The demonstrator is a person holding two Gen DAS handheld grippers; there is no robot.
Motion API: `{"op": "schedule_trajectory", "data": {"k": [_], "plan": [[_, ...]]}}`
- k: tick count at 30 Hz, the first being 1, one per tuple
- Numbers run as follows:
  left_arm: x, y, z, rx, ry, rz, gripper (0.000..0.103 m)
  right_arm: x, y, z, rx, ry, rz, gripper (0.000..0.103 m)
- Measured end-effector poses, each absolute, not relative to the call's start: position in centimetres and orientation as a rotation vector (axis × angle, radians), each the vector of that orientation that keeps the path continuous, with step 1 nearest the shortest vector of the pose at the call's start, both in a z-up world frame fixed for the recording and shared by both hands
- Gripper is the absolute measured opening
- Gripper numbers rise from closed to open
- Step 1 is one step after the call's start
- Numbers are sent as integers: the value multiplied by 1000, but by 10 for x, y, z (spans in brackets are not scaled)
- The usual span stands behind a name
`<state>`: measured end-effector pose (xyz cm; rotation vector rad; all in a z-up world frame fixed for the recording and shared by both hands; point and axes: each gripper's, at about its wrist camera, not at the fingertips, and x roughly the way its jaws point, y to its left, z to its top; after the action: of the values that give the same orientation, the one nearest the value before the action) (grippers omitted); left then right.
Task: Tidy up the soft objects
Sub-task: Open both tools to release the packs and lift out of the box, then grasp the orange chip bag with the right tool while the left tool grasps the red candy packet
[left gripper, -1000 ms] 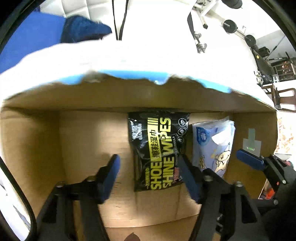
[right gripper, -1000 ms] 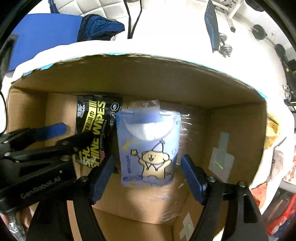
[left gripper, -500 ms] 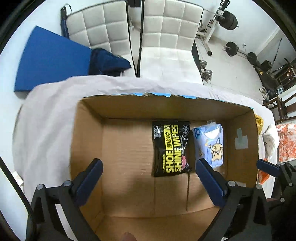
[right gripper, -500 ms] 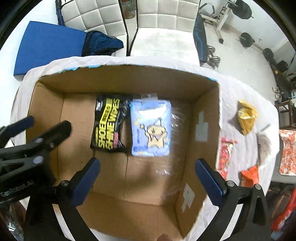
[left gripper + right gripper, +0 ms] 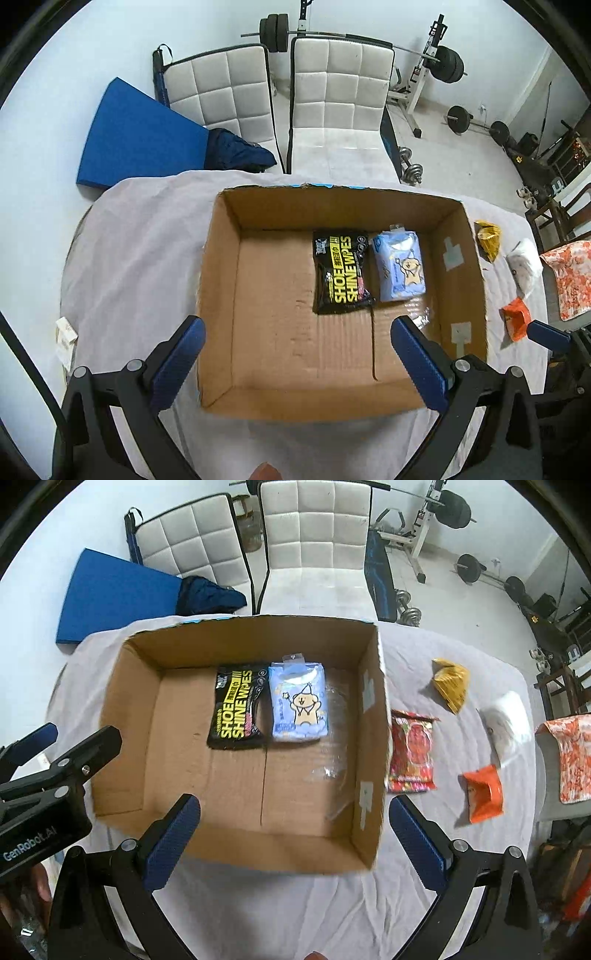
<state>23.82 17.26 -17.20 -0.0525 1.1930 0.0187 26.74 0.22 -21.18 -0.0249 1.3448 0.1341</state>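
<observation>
An open cardboard box (image 5: 218,295) (image 5: 373,738) stands on a white-covered table. A black shoe-wipes pack (image 5: 341,273) (image 5: 236,709) and a light blue tissue pack with a cartoon bear (image 5: 399,271) (image 5: 298,701) lie side by side on its floor. My left gripper (image 5: 297,350) is open and empty, held above the box's near wall. My right gripper (image 5: 293,829) is open and empty above the near right part of the box. To the right of the box lie a red packet (image 5: 412,751), an orange packet (image 5: 484,794) (image 5: 515,323), a yellow packet (image 5: 450,681) (image 5: 487,236) and a white soft item (image 5: 506,720) (image 5: 522,264).
Two white padded chairs (image 5: 332,110) (image 5: 317,546) stand beyond the table, one with a dark blue cloth (image 5: 207,596). A blue mat (image 5: 136,136) leans at the left. Weights fill the back right. A small carton (image 5: 66,338) lies at the table's left edge.
Both grippers have pulled up and back out of the box, opening wider. The two packs stay on the box floor. The table and packets to the right have come into view.
</observation>
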Motion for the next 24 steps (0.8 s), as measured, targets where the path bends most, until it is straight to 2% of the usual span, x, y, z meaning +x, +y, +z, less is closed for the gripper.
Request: {"op": "schedule_trajectory", "data": {"k": [9, 14, 20, 24], "plan": [[202, 166, -143, -131, 1182, 8, 103, 225, -9, -172, 15, 1297, 176, 103], [202, 139, -122, -142, 1157, -26, 103, 219, -35, -155, 64, 1283, 194, 103], [228, 55, -108, -119, 1165, -150, 103, 224, -125, -144, 137, 1289, 88, 103], [262, -21, -121, -79, 1187, -224, 103, 239, -203, -155, 149, 1306, -38, 103]]}}
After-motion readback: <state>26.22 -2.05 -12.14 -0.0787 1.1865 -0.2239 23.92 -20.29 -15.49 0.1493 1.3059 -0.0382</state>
